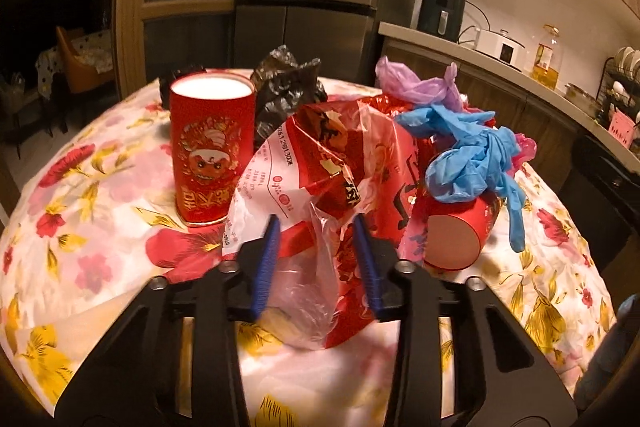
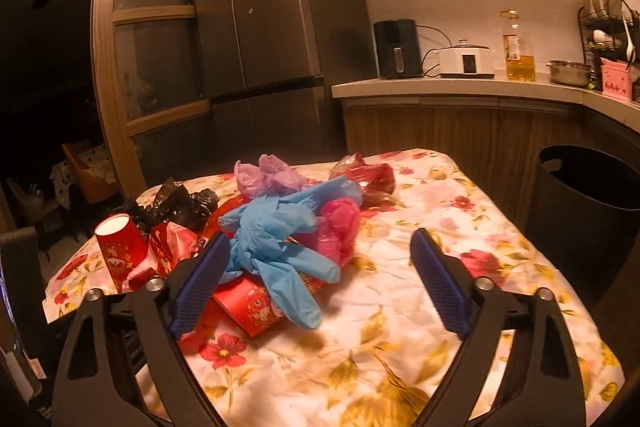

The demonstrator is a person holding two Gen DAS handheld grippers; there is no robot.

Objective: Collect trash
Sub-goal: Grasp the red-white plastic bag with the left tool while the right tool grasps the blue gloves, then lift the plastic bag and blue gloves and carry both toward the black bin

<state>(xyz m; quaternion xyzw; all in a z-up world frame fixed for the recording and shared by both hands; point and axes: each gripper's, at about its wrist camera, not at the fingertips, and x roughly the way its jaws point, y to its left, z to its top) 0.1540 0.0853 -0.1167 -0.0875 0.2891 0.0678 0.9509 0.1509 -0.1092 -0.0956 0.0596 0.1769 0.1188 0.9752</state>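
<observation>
While the left gripper noses into the near edge of the heap, its blue pads stand narrowly apart with a fold of the red-and-clear plastic bag between them; whether they already pinch the film I cannot tell, since a gap shows on both sides. The right gripper has its jaws wide apart over the flowered tablecloth, holding nothing, with the blue gloves just beside its left pad.

To my eye, the step in hand is taking the first piece of trash, the bag. Doing it well likely means gathering a bunched fold rather than a single slippery layer, then lifting slowly so the bag does not drag its neighbours. Just beyond the bag, a tipped red paper cup lies on its side under the gloves and may roll if tugged. An upright red paper cup stands to the left, touching or nearly touching the bag, and could be knocked over.

Farther back in the heap sit a crumpled black bag and a lilac bag, with a pink bag on the right side. Past the table's right corner stands the dark bin, open and well apart from the pile, the probable destination.
</observation>
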